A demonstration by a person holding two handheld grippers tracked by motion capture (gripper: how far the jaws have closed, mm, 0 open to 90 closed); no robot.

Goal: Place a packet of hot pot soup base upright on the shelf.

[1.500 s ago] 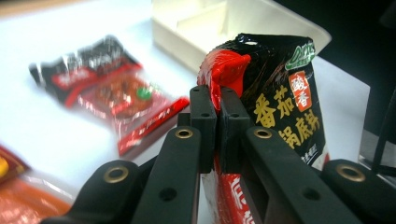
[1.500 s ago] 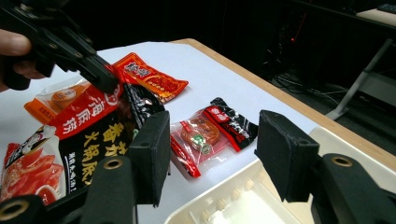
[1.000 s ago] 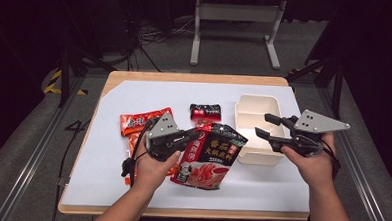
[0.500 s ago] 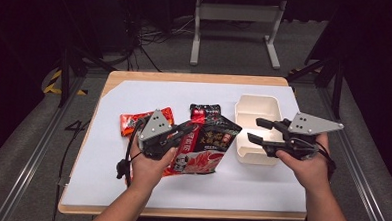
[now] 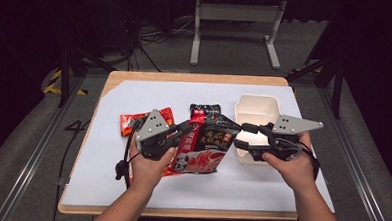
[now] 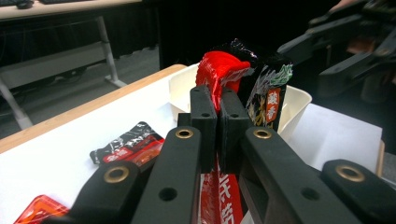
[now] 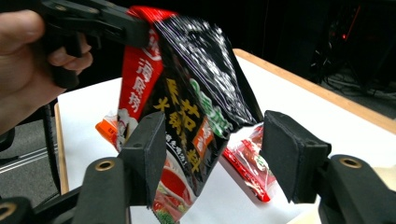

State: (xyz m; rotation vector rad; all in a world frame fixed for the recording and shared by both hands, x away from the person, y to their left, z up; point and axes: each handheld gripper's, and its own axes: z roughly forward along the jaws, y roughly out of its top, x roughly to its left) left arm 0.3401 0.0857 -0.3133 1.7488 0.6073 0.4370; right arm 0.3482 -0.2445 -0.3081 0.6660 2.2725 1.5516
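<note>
**Glossy noodle packet pinched at its red edge**

The left gripper (image 6: 218, 116) has its black, matte jaws pressed together on the crinkled red edge of a large glossy black-and-red foil packet (image 5: 207, 146), holding it off the white tabletop sheet (image 5: 130, 187). The packet's face carries bold yellow and white Chinese characters, an orange label panel and a printed picture of red food; I cannot read the wording. It hangs just left of a smooth cream plastic rectangular tub (image 5: 256, 110). The right gripper (image 7: 212, 158) has its padded jaws spread wide apart, one on each side of the packet's lower corner, not clamping it. A smaller flat black-and-red sachet (image 6: 126, 144) and a shiny orange-red wrapper (image 5: 133, 120) lie on the sheet, whose wooden table edge (image 5: 195, 78) shows beyond.
</note>
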